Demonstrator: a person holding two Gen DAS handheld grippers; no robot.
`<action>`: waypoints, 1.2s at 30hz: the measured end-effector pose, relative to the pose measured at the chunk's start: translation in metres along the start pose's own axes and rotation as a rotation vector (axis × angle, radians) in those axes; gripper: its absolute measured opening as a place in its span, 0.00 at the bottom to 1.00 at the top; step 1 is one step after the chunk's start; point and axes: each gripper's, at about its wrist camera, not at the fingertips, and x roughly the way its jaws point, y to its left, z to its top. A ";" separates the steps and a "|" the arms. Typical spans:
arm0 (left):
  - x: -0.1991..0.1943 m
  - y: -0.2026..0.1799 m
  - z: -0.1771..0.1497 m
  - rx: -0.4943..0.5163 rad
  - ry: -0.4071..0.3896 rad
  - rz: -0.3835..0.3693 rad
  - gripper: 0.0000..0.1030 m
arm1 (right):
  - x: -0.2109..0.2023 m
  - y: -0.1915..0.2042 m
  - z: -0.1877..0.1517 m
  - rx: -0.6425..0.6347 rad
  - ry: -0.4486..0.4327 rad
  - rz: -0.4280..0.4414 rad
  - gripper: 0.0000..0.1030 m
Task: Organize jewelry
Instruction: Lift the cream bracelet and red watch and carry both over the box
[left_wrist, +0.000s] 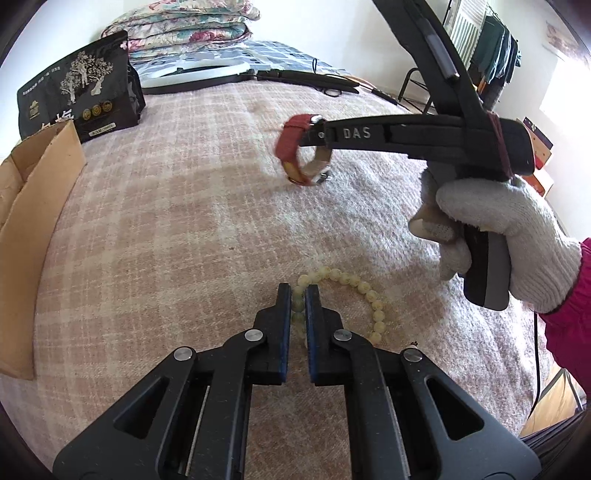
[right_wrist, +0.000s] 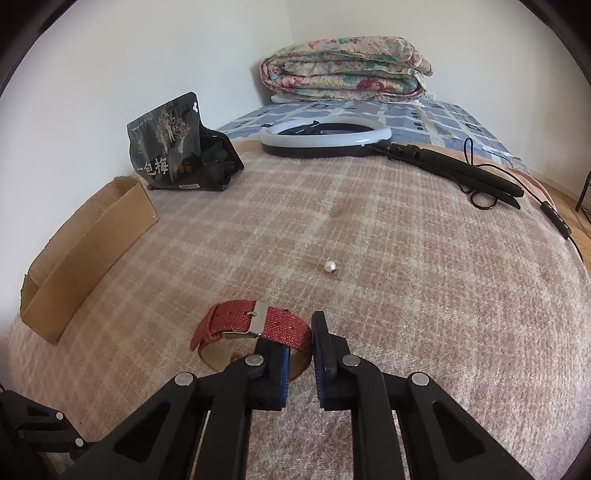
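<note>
My left gripper (left_wrist: 297, 295) is shut on a cream bead bracelet (left_wrist: 364, 291) whose loop trails to the right on the checked blanket. My right gripper (right_wrist: 301, 332) is shut on the red watch strap (right_wrist: 251, 325), a buckled loop with a silver clasp, held just above the blanket; in the left wrist view the red watch strap (left_wrist: 291, 147) hangs from the right gripper's (left_wrist: 314, 134) fingertips, with the gloved hand behind. A single pearl pendant (right_wrist: 330, 266) lies on the blanket beyond the watch.
An open cardboard box (right_wrist: 85, 254) stands at the left, also in the left wrist view (left_wrist: 33, 206). A black snack bag (right_wrist: 173, 147) stands behind it. A ring light (right_wrist: 325, 140) with folded stand and cable (right_wrist: 480, 184), and a folded floral quilt (right_wrist: 343, 70), lie at the back.
</note>
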 end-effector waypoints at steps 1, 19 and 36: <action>-0.003 0.001 0.001 -0.001 -0.008 0.003 0.05 | -0.003 0.000 0.000 0.000 -0.004 0.000 0.08; -0.052 0.008 0.007 0.005 -0.112 0.021 0.05 | -0.052 0.014 0.008 -0.048 -0.035 -0.063 0.06; -0.127 0.040 0.001 -0.038 -0.211 0.029 0.05 | -0.105 0.059 0.014 -0.067 -0.064 -0.074 0.06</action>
